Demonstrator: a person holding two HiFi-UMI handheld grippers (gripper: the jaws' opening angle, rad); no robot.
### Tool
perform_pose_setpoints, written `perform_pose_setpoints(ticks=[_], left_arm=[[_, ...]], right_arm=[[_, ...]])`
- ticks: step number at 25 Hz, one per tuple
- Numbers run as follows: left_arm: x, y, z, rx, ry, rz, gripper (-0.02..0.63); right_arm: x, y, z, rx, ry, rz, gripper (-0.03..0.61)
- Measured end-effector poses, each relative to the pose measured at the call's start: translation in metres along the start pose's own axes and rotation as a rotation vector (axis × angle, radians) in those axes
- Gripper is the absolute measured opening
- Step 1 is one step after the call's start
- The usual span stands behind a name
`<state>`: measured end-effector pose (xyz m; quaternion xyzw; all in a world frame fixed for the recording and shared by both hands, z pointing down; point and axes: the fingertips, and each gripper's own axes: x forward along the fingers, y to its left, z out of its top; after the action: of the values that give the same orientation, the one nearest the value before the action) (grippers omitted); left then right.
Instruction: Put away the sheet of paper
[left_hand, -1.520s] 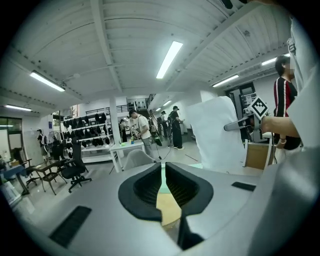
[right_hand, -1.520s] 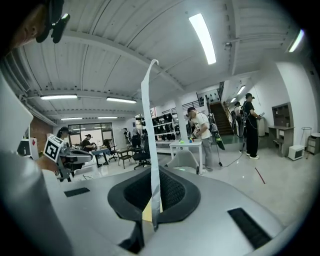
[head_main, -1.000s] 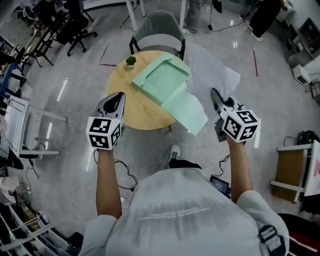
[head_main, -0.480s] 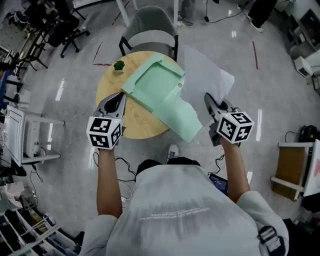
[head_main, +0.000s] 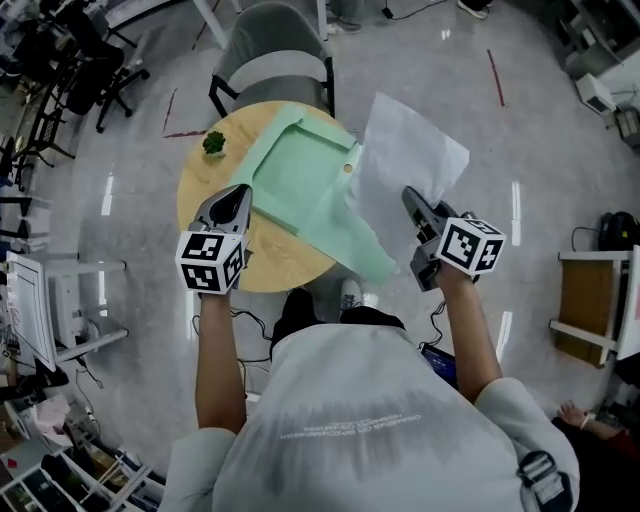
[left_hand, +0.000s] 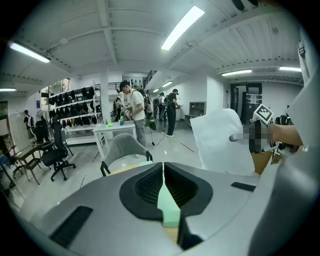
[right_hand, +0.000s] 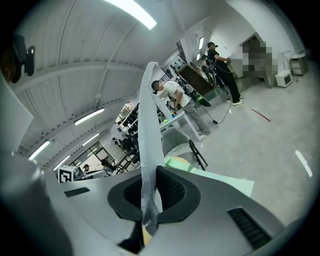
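A white sheet of paper (head_main: 408, 163) stands almost on edge above the table's right side, and my right gripper (head_main: 411, 200) is shut on its lower edge. In the right gripper view the sheet (right_hand: 150, 125) rises straight up from the closed jaws (right_hand: 148, 202). A pale green folder (head_main: 300, 172) lies open on the round wooden table (head_main: 215, 215), with its flap hanging over the near edge. My left gripper (head_main: 240, 197) is shut on the folder's left edge; a green strip (left_hand: 168, 207) shows between its jaws (left_hand: 163, 169).
A grey chair (head_main: 275, 60) stands behind the table, and a small potted plant (head_main: 213, 143) sits at the table's far left. Black office chairs (head_main: 95, 70) crowd the upper left. A wooden cabinet (head_main: 582, 300) stands at the right. Cables lie on the floor near my feet.
My right gripper has sunk and rolled, so the sheet now stands closer to the folder's right side. My left gripper has kept hold of the folder's edge while shifting slightly.
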<state>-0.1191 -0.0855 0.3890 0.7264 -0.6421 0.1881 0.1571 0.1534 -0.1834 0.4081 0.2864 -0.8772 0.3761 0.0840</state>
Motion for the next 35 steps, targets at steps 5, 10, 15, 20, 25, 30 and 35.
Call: perform_pose_setpoints(ticks=[5, 10, 15, 20, 25, 30, 35], left_arm=[[0.041, 0.021, 0.004, 0.019, 0.02, -0.072, 0.026], [0.08, 0.045, -0.011, 0.032, 0.069, -0.142, 0.028], [0.114, 0.072, -0.044, 0.027, 0.152, -0.198, 0.126], [0.137, 0.097, -0.085, 0.034, 0.239, -0.244, 0.158], [0.155, 0.115, -0.114, 0.038, 0.294, -0.286, 0.172], [0.166, 0.125, -0.139, 0.037, 0.326, -0.328, 0.178], [0.174, 0.126, -0.157, 0.021, 0.345, -0.378, 0.19]], right_arm=[[0.014, -0.014, -0.006, 0.073, 0.014, -0.076, 0.029], [0.033, -0.022, -0.023, 0.153, 0.032, -0.133, 0.029], [0.051, -0.025, -0.047, 0.342, 0.017, -0.147, 0.029], [0.068, -0.021, -0.073, 0.405, 0.031, -0.173, 0.029], [0.086, -0.019, -0.103, 0.431, 0.097, -0.18, 0.029], [0.092, -0.029, -0.131, 0.484, 0.106, -0.245, 0.029], [0.1, -0.036, -0.148, 0.578, 0.072, -0.266, 0.029]])
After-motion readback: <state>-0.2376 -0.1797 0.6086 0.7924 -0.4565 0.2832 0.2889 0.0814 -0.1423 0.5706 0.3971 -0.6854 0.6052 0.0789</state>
